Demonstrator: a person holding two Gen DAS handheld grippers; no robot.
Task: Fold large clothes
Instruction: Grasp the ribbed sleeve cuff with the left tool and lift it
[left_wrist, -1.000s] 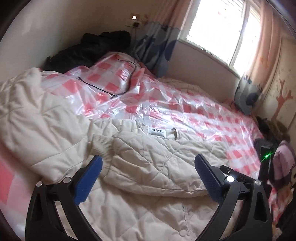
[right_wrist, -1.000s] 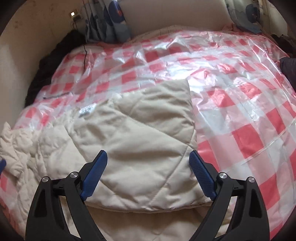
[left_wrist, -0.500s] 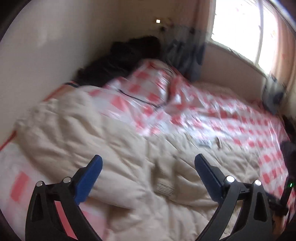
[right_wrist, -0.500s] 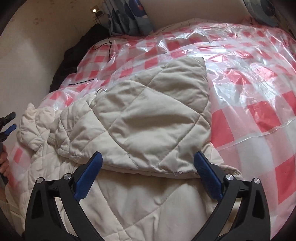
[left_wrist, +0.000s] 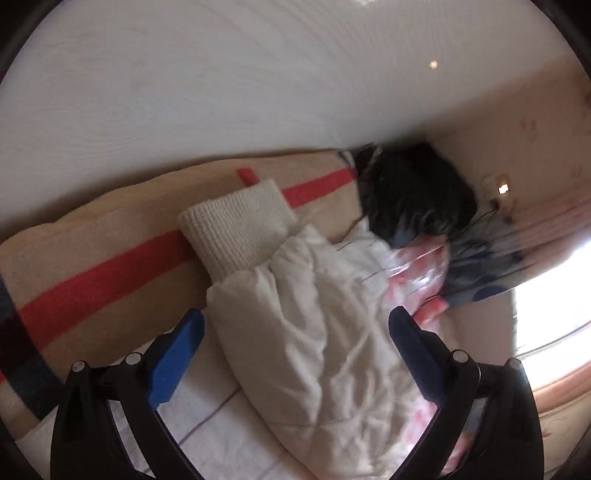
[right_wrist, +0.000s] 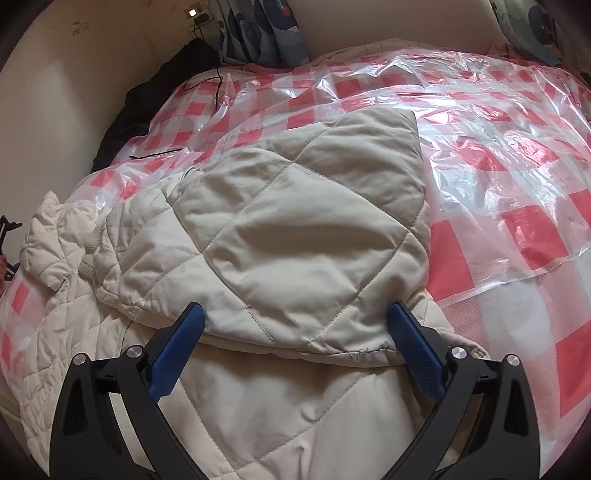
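Cream quilting fills most of what I see from my right gripper (right_wrist: 295, 325): the jacket (right_wrist: 295, 236) lies spread on the bed, on a clear plastic sheet (right_wrist: 480, 122) over red-and-white checks. One diamond-stitched panel of it is folded over onto the rest, its far corner pointing up the bed and its near hem running between my two blue fingers (right_wrist: 177, 354). My jaws on this side stand wide, one finger at each end of that hem, neither pad pressing on the cloth, so I hold nothing there. To the left the jacket bunches into a rumpled heap with a ribbed cuff half buried in it.

From my left gripper (left_wrist: 295, 332) the view is tilted and blurred. A sleeve (left_wrist: 314, 332) of the jacket runs up between the open fingers, ending in a ribbed knit cuff (left_wrist: 236, 225) that lies against a beige blanket with a red stripe (left_wrist: 110, 273). The pads sit apart on either side of the sleeve; they do not squeeze it, so this side grips nothing either.

Beyond the sleeve a dark heap of clothing (left_wrist: 413, 199) sits by the wall, and a blue-patterned curtain (right_wrist: 262, 29) hangs past the head of the bed.
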